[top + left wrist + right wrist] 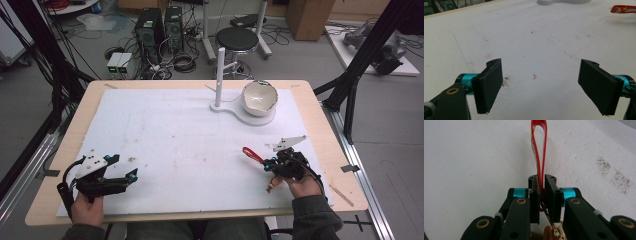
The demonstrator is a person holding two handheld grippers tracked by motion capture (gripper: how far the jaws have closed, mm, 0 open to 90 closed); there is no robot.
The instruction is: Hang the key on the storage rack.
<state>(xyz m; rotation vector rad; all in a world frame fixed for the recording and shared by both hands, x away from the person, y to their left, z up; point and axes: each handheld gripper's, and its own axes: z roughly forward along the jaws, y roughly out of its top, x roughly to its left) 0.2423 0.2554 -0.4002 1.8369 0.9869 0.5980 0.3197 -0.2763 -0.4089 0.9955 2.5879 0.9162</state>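
Observation:
A red strap loop [252,154] with a brass clasp [270,186] hanging from it is pinched in my right gripper [268,162], low over the white mat at the right front. In the right gripper view the two black pads [550,192] press on the red strap loop [539,147], which sticks out ahead, and the brass clasp [554,227] trails back toward the hand. My left gripper [131,174] rests near the mat's left front corner, jaws wide apart. Bare mat lies between its fingertips [487,86], and the red strap [624,9] shows far off.
A white stand [235,111] at the back centre carries an upright post [220,75] and a white bowl [259,97]. The white mat [175,145] covers most of the wooden table [65,150]. Black frame bars rise at both sides; a stool and computer boxes stand beyond.

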